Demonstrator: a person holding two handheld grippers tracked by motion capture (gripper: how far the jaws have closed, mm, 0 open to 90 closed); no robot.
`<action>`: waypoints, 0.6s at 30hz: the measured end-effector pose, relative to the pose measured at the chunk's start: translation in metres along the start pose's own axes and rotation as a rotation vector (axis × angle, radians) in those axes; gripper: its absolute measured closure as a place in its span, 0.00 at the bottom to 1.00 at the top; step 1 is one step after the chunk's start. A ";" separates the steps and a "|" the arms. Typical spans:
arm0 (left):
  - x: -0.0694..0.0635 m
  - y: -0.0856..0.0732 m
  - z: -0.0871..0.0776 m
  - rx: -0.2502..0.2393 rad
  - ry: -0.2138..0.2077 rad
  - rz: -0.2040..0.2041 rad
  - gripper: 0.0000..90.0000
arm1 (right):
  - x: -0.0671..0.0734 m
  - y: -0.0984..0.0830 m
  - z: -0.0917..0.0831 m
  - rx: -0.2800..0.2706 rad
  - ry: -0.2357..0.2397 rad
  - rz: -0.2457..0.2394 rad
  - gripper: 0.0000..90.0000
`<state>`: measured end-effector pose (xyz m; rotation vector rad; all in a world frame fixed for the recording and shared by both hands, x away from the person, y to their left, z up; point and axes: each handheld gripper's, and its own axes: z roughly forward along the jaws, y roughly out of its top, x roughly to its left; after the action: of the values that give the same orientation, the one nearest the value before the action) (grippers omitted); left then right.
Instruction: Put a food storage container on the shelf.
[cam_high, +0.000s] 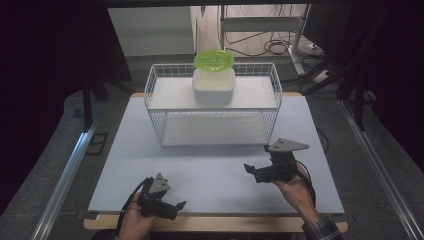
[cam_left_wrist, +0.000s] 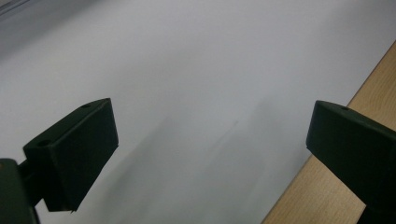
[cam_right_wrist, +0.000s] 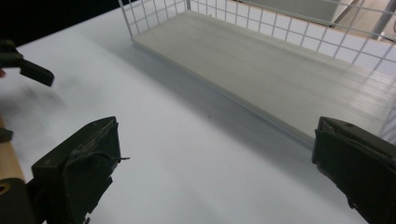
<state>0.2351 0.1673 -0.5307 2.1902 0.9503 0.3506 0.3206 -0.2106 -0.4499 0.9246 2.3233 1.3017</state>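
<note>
At the near left of the pale surface (cam_high: 215, 170), the person's left hand (cam_high: 132, 220) holds the left gripper (cam_high: 172, 205) low over the front edge, its tips pointing toward the right. In the left gripper view its two black jaws stand wide apart with nothing between them, looking down on bare white sheet and on a strip of the wooden edge (cam_left_wrist: 345, 186) that runs under the right-hand jaw. Further in, past the middle of the surface, stands a white wire basket (cam_high: 155, 95) with two levels, its open front facing the person. On its upper shelf sits a white container (cam_high: 214, 85), roughly centred, and a bright green lid (cam_high: 214, 60) rests on top of it, slightly tilted toward the back. The lower shelf (cam_right_wrist: 261, 70) is a pale board with nothing on it, seen up close in the right gripper view through the wire mesh. To the right, the right hand (cam_high: 295, 190) holds the right gripper (cam_high: 250, 172) just in front of the basket, tips pointing left, with its grey three-cornered plate on top. Its jaws are also spread wide and hold nothing. Both grippers are well apart from the container and from each other.
</note>
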 end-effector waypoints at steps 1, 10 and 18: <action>0.000 0.000 0.000 0.000 0.000 0.000 0.02 | 0.000 -0.006 -0.001 0.009 -0.018 -0.007 0.02; 0.000 0.000 0.001 0.003 0.000 0.005 0.02 | 0.001 -0.030 -0.002 0.051 -0.053 -0.017 0.00; -0.001 0.000 0.001 0.004 0.001 0.007 0.02 | 0.004 -0.050 -0.004 0.099 -0.058 -0.023 0.00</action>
<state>0.2350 0.1666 -0.5314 2.1976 0.9448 0.3533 0.2968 -0.2290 -0.4897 0.9504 2.3646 1.1448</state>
